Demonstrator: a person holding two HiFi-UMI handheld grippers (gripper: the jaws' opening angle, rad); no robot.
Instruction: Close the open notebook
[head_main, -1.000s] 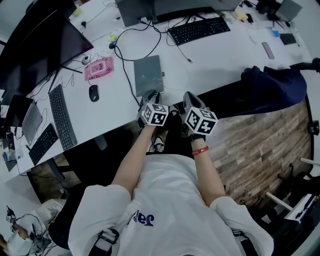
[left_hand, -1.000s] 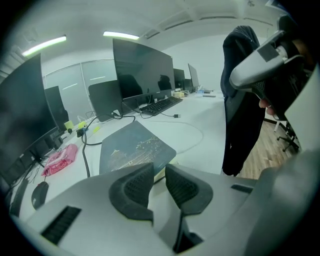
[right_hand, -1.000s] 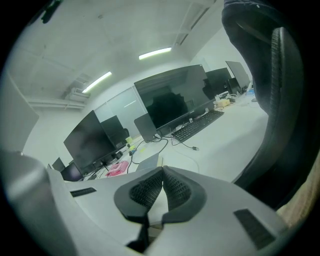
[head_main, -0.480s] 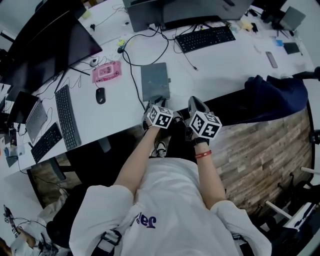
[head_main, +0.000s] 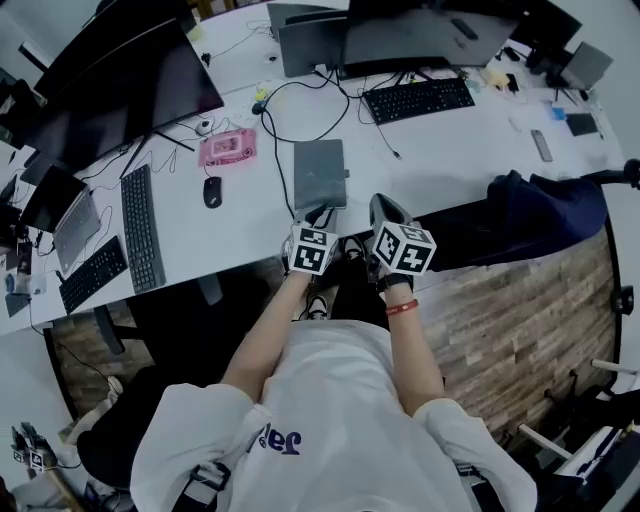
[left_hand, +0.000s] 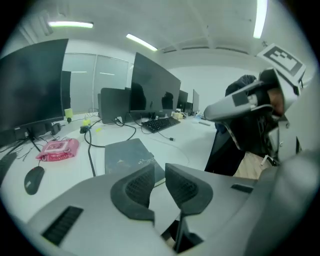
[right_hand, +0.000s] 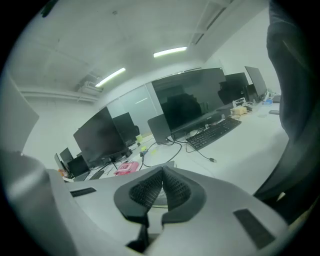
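Observation:
The grey notebook (head_main: 320, 172) lies closed and flat on the white desk (head_main: 440, 150), with a black cable along its left side. In the left gripper view the notebook (left_hand: 127, 152) lies just beyond the jaws. My left gripper (head_main: 322, 212) hovers at the notebook's near edge, and in its own view the left gripper (left_hand: 159, 176) is open by a narrow gap with nothing between the pads. My right gripper (head_main: 383, 206) hangs over the desk's front edge, to the right of the notebook. Seen in its own view, the right gripper (right_hand: 162, 183) is shut on nothing, its pads meeting.
A pink case (head_main: 227, 147) and a black mouse (head_main: 212, 191) lie left of the notebook. Keyboards (head_main: 418, 99) (head_main: 140, 228) and monitors (head_main: 130, 85) ring the desk. A dark jacket (head_main: 545, 205) drapes over the desk's right end.
Both grippers have lifted a little at the desk's front edge, and the left one has rolled slightly. The notebook has stayed closed in place.

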